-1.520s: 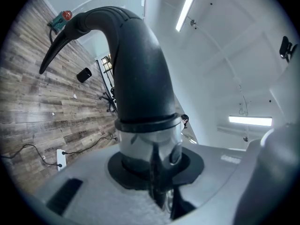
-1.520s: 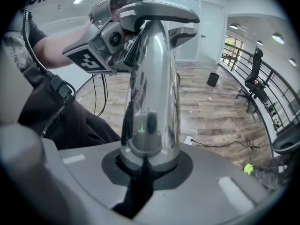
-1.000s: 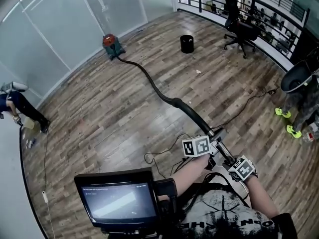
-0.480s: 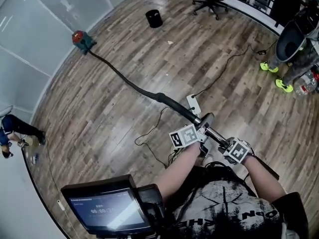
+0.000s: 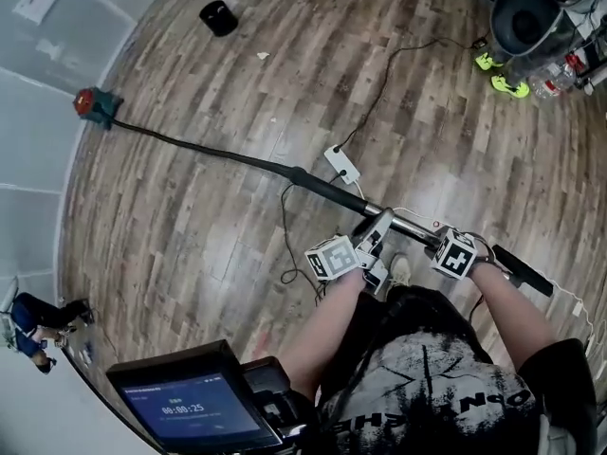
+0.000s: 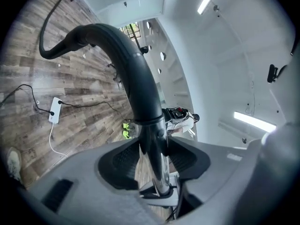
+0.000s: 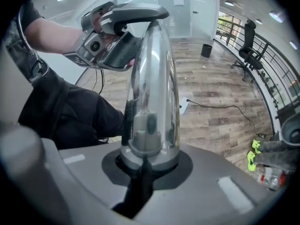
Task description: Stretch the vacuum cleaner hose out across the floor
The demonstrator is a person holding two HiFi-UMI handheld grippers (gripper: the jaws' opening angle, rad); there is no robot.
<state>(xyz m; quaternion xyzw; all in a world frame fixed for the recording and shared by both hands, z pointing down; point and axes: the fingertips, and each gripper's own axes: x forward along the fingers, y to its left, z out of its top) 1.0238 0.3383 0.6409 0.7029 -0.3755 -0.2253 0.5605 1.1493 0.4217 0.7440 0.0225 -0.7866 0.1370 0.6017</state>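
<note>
1. Gripping the shiny metal tube (image 5: 410, 227) at the near end of the vacuum cleaner hose (image 5: 209, 152), the right gripper (image 7: 150, 162) has its jaws closed tight round it. The tube stands up from between the pads.
2. The left gripper (image 6: 151, 159) sits further along the same tube, towards the hose. Its jaws have just been opening and now stand apart. The tube is between the pads, and floor shows through the gap on one side.
3. Just past the left gripper the tube joins a thick black curved sleeve (image 5: 327, 189), which narrows into the thin black hose.
4. The hose runs in a nearly straight line across the wooden floor (image 5: 180, 245) to the red and teal vacuum cleaner (image 5: 95, 105). The cleaner stands well away, by the pale wall at the upper left of the head view.
5. A white power strip (image 5: 341, 165) lies on the floor just beside the sleeve, and a dark cable (image 5: 382, 88) leads from it towards the top of the head view.
6. A black bin (image 5: 218, 17) stands near the top of the head view, well apart from the hose.
7. Behind the right gripper a black end piece (image 5: 520, 273) sticks out to the right.
</note>
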